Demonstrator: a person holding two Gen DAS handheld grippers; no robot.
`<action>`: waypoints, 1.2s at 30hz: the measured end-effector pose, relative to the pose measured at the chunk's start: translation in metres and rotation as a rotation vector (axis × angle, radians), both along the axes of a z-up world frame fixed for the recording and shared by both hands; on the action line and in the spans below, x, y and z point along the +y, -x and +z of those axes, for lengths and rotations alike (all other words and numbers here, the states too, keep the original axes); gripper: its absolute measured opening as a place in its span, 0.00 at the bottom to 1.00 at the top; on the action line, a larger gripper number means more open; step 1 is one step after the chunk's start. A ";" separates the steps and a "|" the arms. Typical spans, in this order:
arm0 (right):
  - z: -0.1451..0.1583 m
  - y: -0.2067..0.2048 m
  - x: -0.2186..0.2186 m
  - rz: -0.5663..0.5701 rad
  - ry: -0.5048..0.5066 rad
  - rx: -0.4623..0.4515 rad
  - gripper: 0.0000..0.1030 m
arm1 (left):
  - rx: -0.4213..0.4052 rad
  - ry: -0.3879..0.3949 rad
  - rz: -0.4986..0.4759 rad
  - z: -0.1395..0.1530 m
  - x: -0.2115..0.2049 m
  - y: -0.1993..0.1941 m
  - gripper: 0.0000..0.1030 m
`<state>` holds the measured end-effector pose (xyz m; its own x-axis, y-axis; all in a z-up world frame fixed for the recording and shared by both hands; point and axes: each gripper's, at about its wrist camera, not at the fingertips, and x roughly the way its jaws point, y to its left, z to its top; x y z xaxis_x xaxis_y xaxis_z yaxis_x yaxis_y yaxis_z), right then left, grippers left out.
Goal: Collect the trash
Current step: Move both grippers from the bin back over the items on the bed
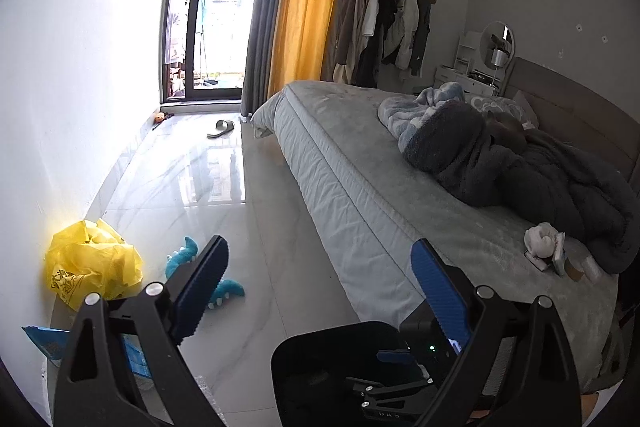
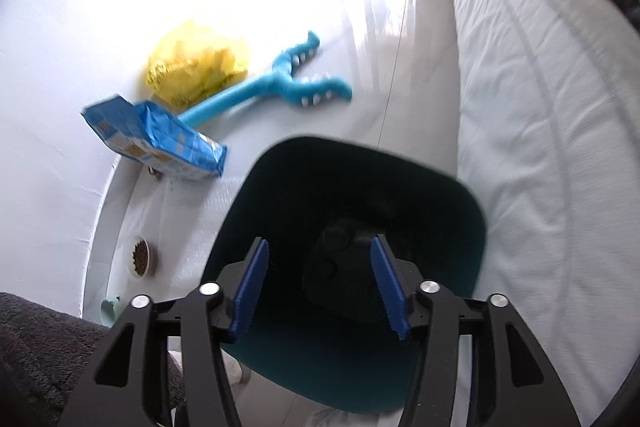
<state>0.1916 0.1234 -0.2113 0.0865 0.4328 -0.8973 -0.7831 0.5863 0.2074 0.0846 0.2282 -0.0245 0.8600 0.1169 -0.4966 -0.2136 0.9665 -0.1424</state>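
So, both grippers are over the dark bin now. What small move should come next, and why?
Probably take the left gripper, open and empty, toward the crumpled yellow bag by the wall. The right gripper is open above the bin and holds nothing, and dark shapes already lie inside. The bag and the blue packet are on the floor, and the bag looks easy to pinch.

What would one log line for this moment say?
left gripper: open, empty | right gripper: open over dark bin | yellow bag on floor
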 end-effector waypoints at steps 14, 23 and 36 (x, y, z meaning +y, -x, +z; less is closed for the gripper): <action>0.079 -0.011 -0.063 -0.033 -0.213 -0.203 0.72 | -0.041 -0.027 -0.056 0.019 -0.045 -0.013 0.93; 0.102 -0.024 -0.111 -0.100 -0.250 -0.269 0.76 | -0.024 -0.023 -0.102 0.014 -0.071 -0.030 0.94; 0.112 -0.035 -0.174 -0.191 -0.247 -0.313 0.76 | -0.012 0.033 -0.171 0.008 -0.109 -0.052 0.94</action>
<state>0.2270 -0.0510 -0.0997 0.4369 0.5809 -0.6868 -0.7125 0.6895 0.1299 0.1369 0.1194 -0.0168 0.8719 -0.0481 -0.4873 -0.0443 0.9834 -0.1762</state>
